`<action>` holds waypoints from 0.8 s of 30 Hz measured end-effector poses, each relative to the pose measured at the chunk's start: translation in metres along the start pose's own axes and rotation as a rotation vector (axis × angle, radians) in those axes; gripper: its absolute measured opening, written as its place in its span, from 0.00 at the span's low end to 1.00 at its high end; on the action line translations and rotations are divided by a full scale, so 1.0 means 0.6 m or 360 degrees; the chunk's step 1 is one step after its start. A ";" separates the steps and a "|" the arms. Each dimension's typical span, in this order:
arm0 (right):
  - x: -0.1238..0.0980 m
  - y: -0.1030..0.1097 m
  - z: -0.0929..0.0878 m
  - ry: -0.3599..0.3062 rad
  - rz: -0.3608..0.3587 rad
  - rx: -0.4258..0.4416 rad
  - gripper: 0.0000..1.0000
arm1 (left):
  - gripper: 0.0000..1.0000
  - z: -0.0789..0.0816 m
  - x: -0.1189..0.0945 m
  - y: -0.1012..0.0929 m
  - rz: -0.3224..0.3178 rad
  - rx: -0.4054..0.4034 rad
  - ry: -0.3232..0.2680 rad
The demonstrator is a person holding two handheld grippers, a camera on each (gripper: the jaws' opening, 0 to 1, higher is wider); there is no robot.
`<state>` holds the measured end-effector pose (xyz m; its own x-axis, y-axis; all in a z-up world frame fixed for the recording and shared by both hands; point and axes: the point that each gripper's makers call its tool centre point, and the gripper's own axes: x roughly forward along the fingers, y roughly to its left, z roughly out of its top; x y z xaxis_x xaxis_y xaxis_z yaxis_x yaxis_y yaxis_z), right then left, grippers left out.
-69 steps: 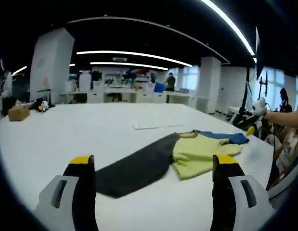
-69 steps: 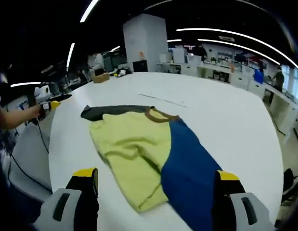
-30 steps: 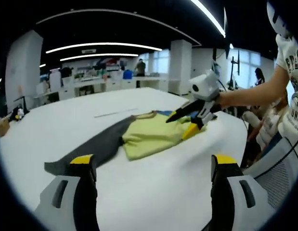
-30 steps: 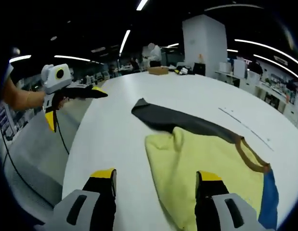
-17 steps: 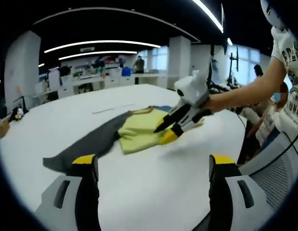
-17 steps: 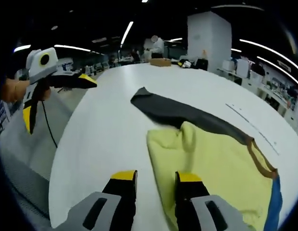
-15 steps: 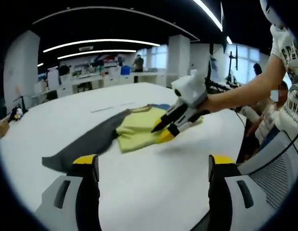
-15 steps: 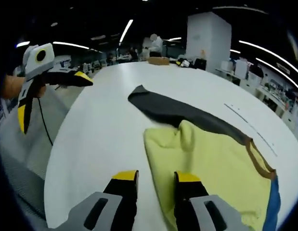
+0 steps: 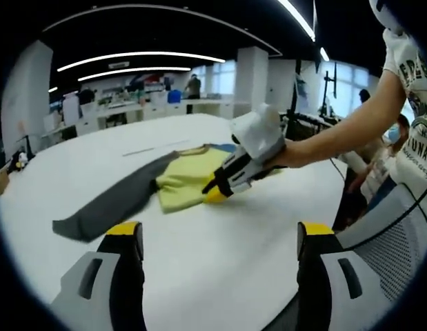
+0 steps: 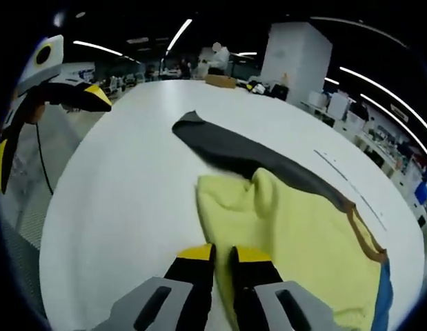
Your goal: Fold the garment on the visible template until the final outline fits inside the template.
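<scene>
On the white table point(image 9: 199, 248), the left hand-held gripper point(image 9: 212, 238) waits wide apart; the right hand-held gripper point(image 10: 223, 254) pinches the near hem of the yellow, grey-sleeved, blue-sided cloth garment point(image 10: 303, 234). Likely next: lift and fold.

Left gripper point(image 9: 216, 238): fingers spread wide, holding nothing. Right gripper point(image 10: 223, 256): fingers nearly together, tips lowered, forearm extended behind.
</scene>
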<state>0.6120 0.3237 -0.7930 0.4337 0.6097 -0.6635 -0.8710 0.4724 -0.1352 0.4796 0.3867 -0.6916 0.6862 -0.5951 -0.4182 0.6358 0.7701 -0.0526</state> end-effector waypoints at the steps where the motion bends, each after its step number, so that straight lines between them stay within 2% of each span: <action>1: 0.002 -0.001 0.000 -0.0001 -0.0002 -0.0001 0.01 | 0.88 0.000 0.000 0.001 0.0003 -0.0003 -0.0002; 4: 0.002 -0.007 0.000 0.0006 -0.0020 -0.0014 0.00 | 0.87 -0.002 0.002 -0.004 0.0002 0.0002 -0.0001; 11: -0.031 -0.023 0.040 -0.0072 -0.0037 -0.0105 0.00 | 0.87 -0.009 0.005 -0.008 -0.0007 0.0023 0.0029; 17: -0.061 -0.067 0.078 -0.0118 -0.0118 -0.0129 0.00 | 0.86 -0.011 0.010 -0.009 -0.0023 0.0023 0.0035; 18: -0.064 -0.082 0.083 -0.0109 -0.0155 -0.0114 0.00 | 0.86 -0.012 0.011 -0.008 -0.0021 0.0017 0.0038; 20: -0.066 -0.098 0.095 -0.0152 -0.0160 -0.0020 0.00 | 0.86 -0.013 0.014 -0.008 -0.0019 0.0012 0.0043; 24: -0.067 -0.123 0.097 -0.0148 -0.0165 0.0076 0.00 | 0.85 -0.009 0.017 -0.009 -0.0019 0.0005 0.0030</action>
<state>0.6720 0.3013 -0.7136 0.5425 0.6113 -0.5762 -0.8092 0.5644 -0.1631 0.4810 0.3777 -0.7004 0.6719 -0.5998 -0.4345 0.6449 0.7623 -0.0550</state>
